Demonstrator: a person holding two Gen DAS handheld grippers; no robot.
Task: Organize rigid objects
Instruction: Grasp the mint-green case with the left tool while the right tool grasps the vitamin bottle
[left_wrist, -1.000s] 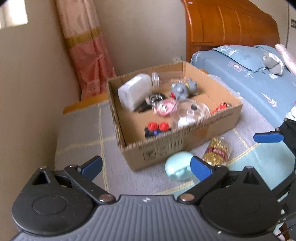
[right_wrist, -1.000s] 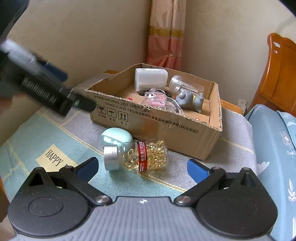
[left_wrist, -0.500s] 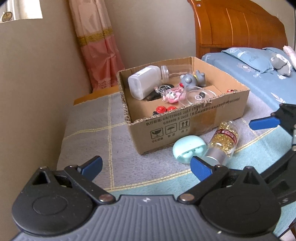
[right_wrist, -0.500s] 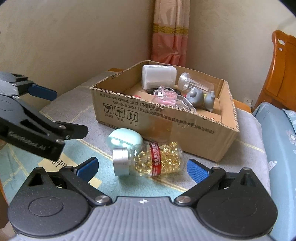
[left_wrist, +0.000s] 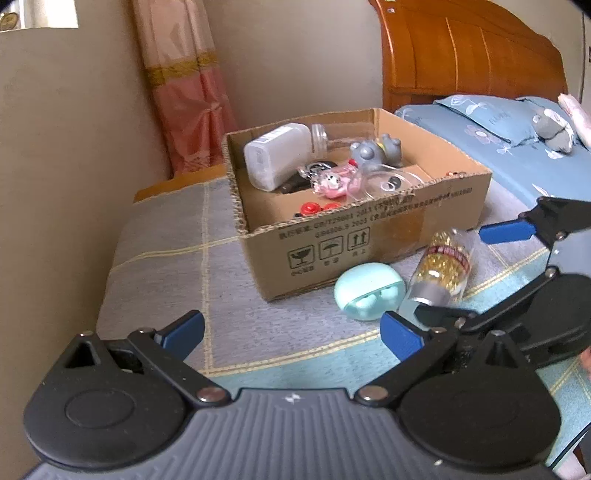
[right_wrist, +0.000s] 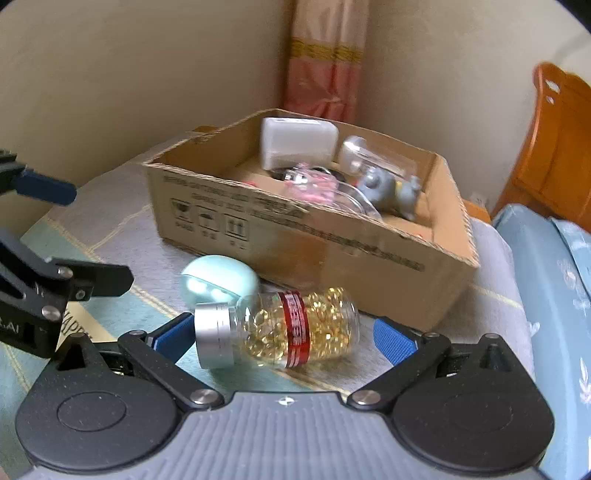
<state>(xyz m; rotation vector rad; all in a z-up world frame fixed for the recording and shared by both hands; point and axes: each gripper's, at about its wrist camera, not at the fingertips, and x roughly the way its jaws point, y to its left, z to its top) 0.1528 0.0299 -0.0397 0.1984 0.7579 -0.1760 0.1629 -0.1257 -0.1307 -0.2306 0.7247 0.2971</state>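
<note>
Bedside cloth (right_wrist: 122, 229): capsule bottle (right_wrist: 295, 330) between right gripper (right_wrist: 284, 334) fingers (spread wide).

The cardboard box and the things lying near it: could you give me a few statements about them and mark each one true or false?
1. The clear bottle of golden capsules lies on its side outside the brown cardboard box. True.
2. The mint-green rounded case is inside the box. False: it rests on the cloth in front of the box, beside the bottle.
3. The right gripper is open, with the bottle between its fingers. True.
4. The left gripper is shut on the green case. False: it is open and holds nothing.
5. A grey toy figure lies in the box. True.
</note>
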